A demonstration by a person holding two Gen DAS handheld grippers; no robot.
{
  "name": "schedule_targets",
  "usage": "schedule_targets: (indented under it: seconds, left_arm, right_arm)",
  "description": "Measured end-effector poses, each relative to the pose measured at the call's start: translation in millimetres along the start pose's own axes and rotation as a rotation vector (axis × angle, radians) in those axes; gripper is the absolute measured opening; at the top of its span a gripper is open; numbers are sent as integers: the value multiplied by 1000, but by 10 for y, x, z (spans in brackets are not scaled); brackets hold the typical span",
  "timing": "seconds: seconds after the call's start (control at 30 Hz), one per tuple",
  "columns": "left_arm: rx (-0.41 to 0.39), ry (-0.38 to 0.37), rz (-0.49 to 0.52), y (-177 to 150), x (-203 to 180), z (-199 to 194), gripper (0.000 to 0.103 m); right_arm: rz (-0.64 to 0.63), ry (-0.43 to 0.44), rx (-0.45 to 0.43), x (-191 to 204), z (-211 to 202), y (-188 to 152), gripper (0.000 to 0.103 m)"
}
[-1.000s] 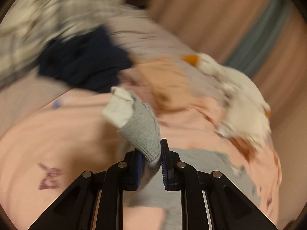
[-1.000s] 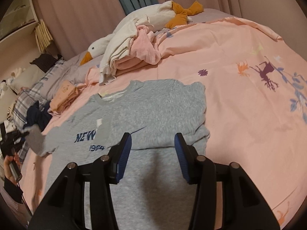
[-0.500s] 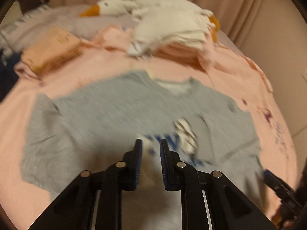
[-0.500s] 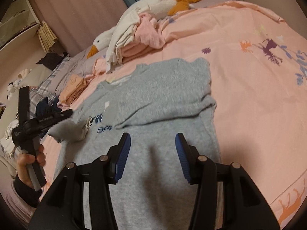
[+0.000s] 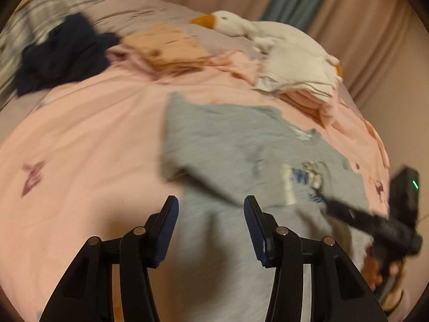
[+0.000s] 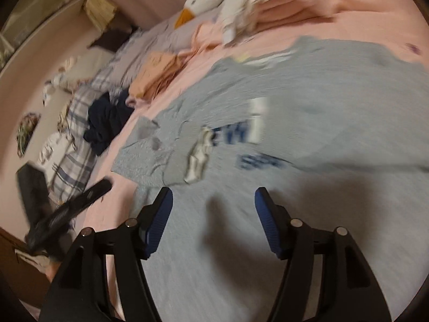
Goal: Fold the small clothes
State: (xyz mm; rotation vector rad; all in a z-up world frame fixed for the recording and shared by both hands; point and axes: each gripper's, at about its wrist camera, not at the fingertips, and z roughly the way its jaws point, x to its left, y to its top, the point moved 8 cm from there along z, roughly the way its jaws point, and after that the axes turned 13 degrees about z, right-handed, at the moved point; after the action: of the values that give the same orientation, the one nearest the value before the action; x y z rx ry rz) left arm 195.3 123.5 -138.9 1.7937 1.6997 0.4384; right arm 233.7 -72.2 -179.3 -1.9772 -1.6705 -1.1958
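Left gripper and right gripper: both hanging with jaws apart, empty, over the hem. Grey T-shirt: lying just ahead on the bed, its sleeve folded inward for folding. Goose plush: lying farthest.

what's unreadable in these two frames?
- Print on the grey shirt: motion blur in both wrist views, letters illegible.
- Small white item on the shirt: blurred, can't tell what it is.
- Shirt hem: hidden behind the right gripper, and behind the left gripper in the left view.
- Shelf, right view: blurred, cut by the fisheye rim.
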Motion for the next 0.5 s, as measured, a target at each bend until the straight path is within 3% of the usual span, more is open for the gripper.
schedule_targets:
  seconds: [0.2,0.27,0.3,0.4,0.5]
  left_arm:
    - [19,-9,-96,-218,367,-31,49]
    - [23,-9,-117,-234,441,0,49]
    - [25,-13,-125,-234,462,19,49]
    - [24,-28,-143,-264,535,36,49]
    - [24,-33,-148,-281,562,63,49]
  right_arm:
    - [-54,-173,9,297,789,196,64]
    - [-117,-196,-17,474,879,201,35]
    - [-139,-188,-6,545,913,178,10]
    - [-232,-238,-29,636,905,220,8]
    - [-244,-247,-96,575,658,413,8]
